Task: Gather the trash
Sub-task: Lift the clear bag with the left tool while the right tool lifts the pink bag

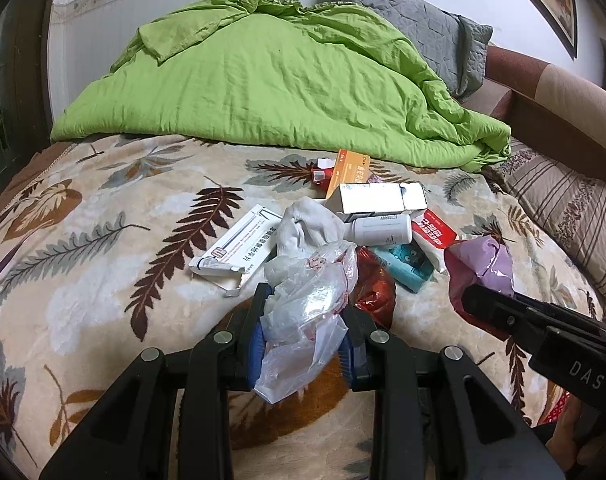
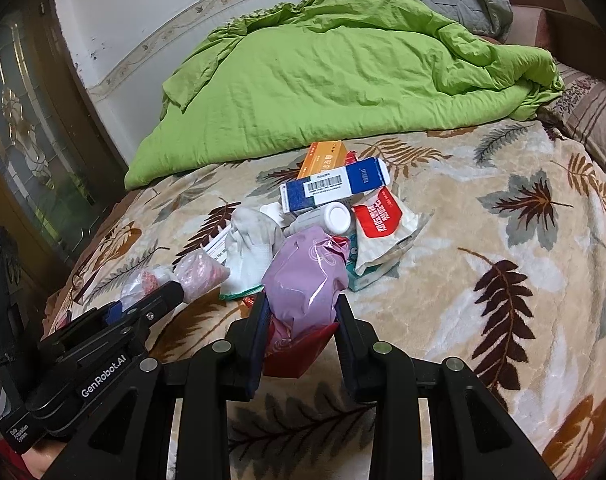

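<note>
My left tool (image 1: 303,320) pinches a thin clear plastic bag (image 1: 303,312), my right tool (image 2: 299,320) a crinkly purple wrapper (image 2: 303,280); both could slip out.

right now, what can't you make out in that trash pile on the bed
- Teal packet: left wrist view, mostly under the white bottle and red-and-white pack.
- Orange box: right wrist view, lower half behind the blue-and-white box.
- Box print: too small in both views.
</note>
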Action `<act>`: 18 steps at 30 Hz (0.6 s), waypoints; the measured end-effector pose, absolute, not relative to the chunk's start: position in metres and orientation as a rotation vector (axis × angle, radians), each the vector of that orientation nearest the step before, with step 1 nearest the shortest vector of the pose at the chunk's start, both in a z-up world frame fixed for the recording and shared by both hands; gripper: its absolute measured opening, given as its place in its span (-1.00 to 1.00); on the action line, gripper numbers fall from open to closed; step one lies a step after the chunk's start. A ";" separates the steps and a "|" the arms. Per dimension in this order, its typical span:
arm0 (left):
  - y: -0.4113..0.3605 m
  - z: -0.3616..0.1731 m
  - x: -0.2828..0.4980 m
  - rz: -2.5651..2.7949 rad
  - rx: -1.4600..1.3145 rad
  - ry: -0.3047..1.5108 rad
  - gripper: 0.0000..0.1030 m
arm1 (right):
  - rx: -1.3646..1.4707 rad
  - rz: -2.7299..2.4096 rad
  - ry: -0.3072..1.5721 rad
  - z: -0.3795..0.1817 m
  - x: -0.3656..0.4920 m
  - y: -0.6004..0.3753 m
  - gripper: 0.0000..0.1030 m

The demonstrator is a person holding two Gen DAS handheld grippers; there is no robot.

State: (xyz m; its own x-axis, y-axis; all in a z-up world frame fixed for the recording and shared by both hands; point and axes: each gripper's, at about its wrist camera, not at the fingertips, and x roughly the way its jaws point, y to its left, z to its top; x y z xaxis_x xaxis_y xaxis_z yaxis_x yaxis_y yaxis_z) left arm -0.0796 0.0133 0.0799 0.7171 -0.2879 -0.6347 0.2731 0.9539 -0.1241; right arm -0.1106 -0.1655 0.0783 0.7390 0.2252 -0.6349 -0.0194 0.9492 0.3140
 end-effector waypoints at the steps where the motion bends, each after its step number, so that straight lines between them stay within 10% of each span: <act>1: 0.013 0.080 -0.079 -0.310 -0.021 0.704 -0.44 | 0.301 0.137 0.728 0.078 -0.110 -0.166 -0.34; 18: 0.011 0.079 -0.076 -0.312 -0.022 0.702 -0.44 | 0.329 0.143 0.736 0.076 -0.107 -0.166 -0.34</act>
State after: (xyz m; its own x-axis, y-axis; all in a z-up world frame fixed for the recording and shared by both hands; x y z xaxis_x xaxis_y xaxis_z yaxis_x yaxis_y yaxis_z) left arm -0.0762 0.0108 0.0794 0.7195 -0.2893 -0.6314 0.2749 0.9535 -0.1236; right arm -0.1068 -0.1664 0.0763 0.7343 0.2419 -0.6343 -0.0133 0.9393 0.3428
